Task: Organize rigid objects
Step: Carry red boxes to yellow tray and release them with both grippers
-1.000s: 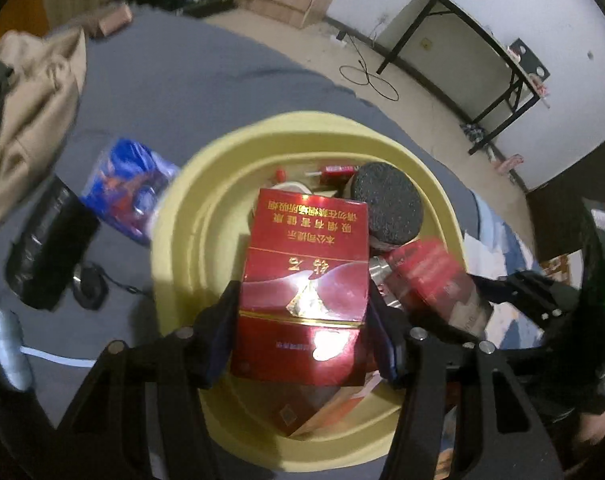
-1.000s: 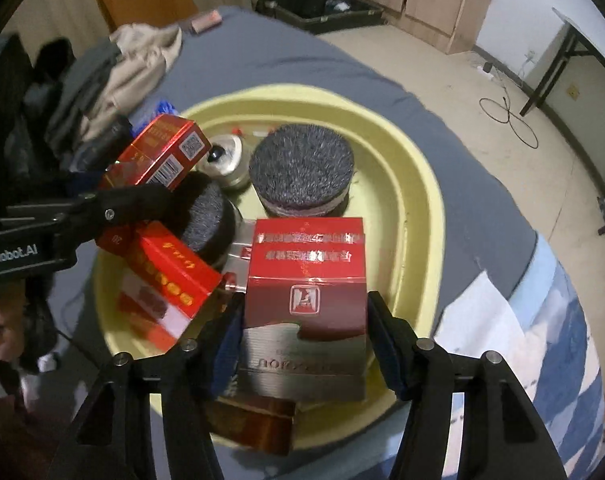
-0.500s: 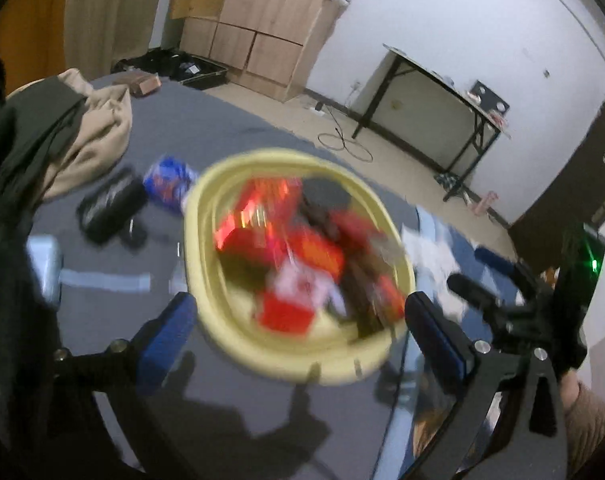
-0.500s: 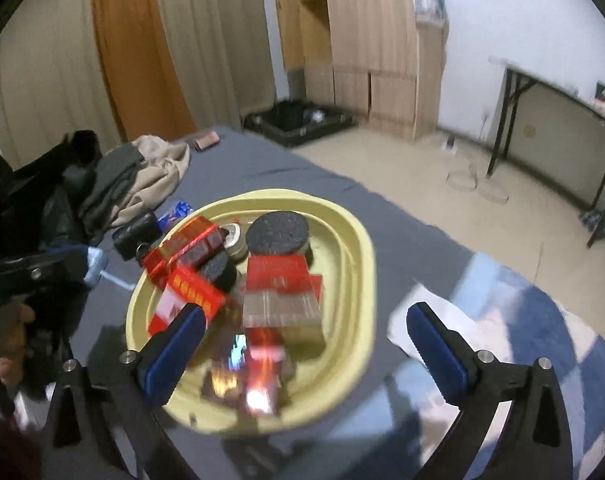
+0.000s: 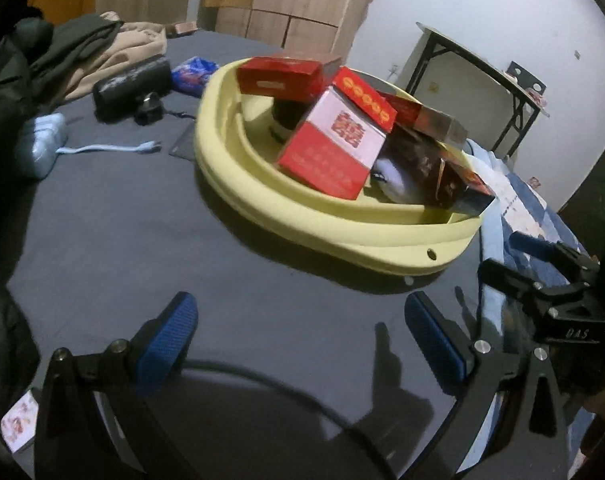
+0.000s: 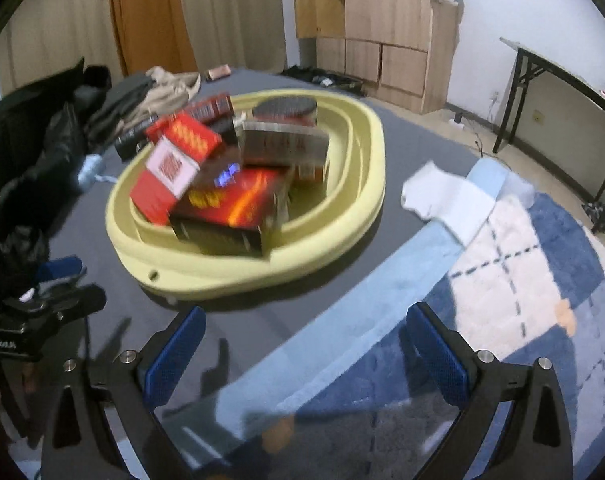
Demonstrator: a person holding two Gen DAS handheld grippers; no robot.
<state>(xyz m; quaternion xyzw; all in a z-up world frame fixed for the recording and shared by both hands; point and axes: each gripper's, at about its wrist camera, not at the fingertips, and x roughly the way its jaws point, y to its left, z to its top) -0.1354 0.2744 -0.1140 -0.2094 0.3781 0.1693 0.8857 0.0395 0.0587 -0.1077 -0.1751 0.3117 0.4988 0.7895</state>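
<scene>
A pale yellow basin (image 5: pixel 342 236) (image 6: pixel 334 208) sits on the grey bed, piled with several red boxes. A red and white box (image 5: pixel 334 148) (image 6: pixel 170 176) leans on the near side of the pile, and a dark red box (image 6: pixel 230 208) lies at the front in the right wrist view. A round black-topped tin (image 6: pixel 288 106) sits at the back. My left gripper (image 5: pixel 302 340) stands open and empty over the bare sheet, short of the basin. My right gripper (image 6: pixel 302 348) is open and empty too, over the blanket's edge. Each gripper shows at the side of the other's view.
A black case (image 5: pixel 132 82), a blue packet (image 5: pixel 192 72), a light blue charger with cable (image 5: pixel 42 140) and a heap of clothes (image 5: pixel 62 52) lie left of the basin. A blue checked blanket (image 6: pixel 522 280) and white cloth (image 6: pixel 450 200) lie to its right.
Both grippers let go of the red boxes they held over the basin, opened wide and drew back and down. The boxes now lie in the pile.
</scene>
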